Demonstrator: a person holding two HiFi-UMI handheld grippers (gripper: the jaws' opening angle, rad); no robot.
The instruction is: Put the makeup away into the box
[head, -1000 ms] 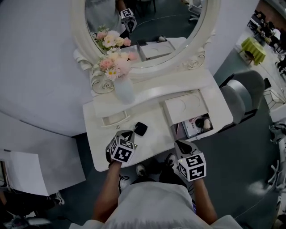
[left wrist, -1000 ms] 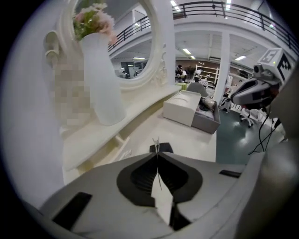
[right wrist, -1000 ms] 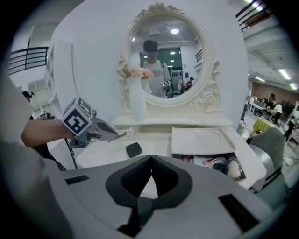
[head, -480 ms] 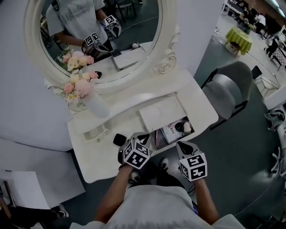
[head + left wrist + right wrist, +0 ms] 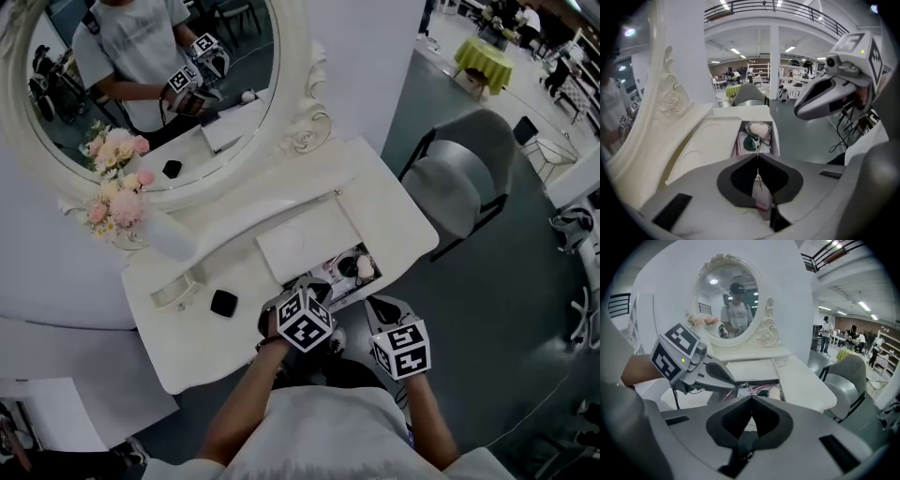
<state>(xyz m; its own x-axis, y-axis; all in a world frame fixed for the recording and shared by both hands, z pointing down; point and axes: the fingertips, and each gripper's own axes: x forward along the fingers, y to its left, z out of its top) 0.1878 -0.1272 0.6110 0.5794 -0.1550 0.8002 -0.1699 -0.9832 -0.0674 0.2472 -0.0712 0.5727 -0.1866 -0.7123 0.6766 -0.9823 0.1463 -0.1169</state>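
The white box [image 5: 330, 281] lies open on the dressing table [image 5: 394, 211], its lid [image 5: 298, 246] tipped back. Inside are a pale puff [image 5: 364, 269] and other small makeup pieces. A black compact [image 5: 223, 303] rests on the table, left of the box. My left gripper [image 5: 314, 292] hovers at the box's near edge, pointing down into it. Its jaws are shut [image 5: 757, 155]; a thin pale line runs along their seam, and I cannot tell whether it is a held thing. My right gripper [image 5: 380, 307] is just right of it, shut and empty [image 5: 751, 398].
An oval mirror [image 5: 141, 84] stands behind the table, with a vase of pink flowers [image 5: 164, 234] at the back left. A small white tray [image 5: 173, 292] sits near the compact. A grey chair [image 5: 459, 183] stands off the table's right end.
Both grippers have moved right along the table's front edge to the open box. The left one has left the black compact behind and rolled. The head view has swung right.
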